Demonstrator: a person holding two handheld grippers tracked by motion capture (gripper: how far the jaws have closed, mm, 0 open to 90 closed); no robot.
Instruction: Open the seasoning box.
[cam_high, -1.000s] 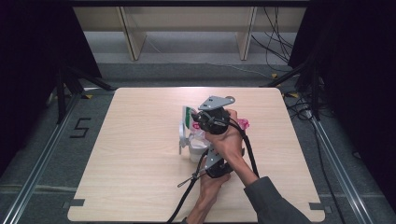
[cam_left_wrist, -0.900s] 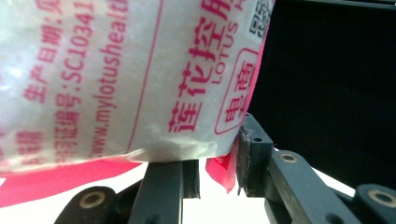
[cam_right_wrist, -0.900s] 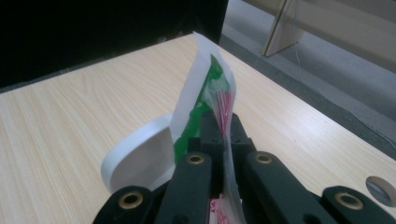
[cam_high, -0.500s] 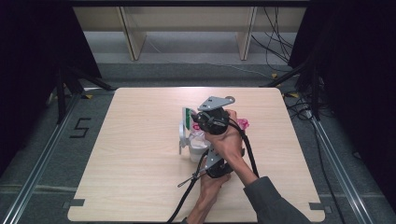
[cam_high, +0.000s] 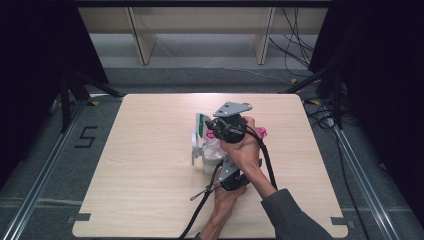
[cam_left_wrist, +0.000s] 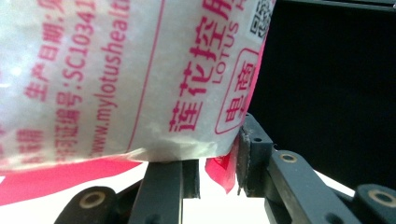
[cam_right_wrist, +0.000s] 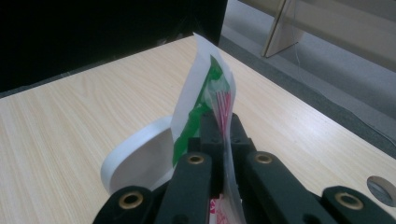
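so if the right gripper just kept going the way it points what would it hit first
Probably nothing soon: the right gripper, shut on the packets, aims over bare table toward the dark far edge. Depth is unclear.

Right gripper (cam_right_wrist: 223, 122): black jaws closed together on the thin edge of a clear plastic bag (cam_right_wrist: 223, 105) with red print, the film standing upright between them and running down past the linkage at the bottom of the frame. Just left of the bag, touching it, a white packet (cam_right_wrist: 198, 88) with a green stripe stands on edge, rising above the jaw tips. Below and left of the jaws sits a white rounded object (cam_right_wrist: 135, 158) on the light wood table (cam_right_wrist: 70, 121); beyond the far table edge, grey floor and a pale shelf leg (cam_right_wrist: 280, 28).
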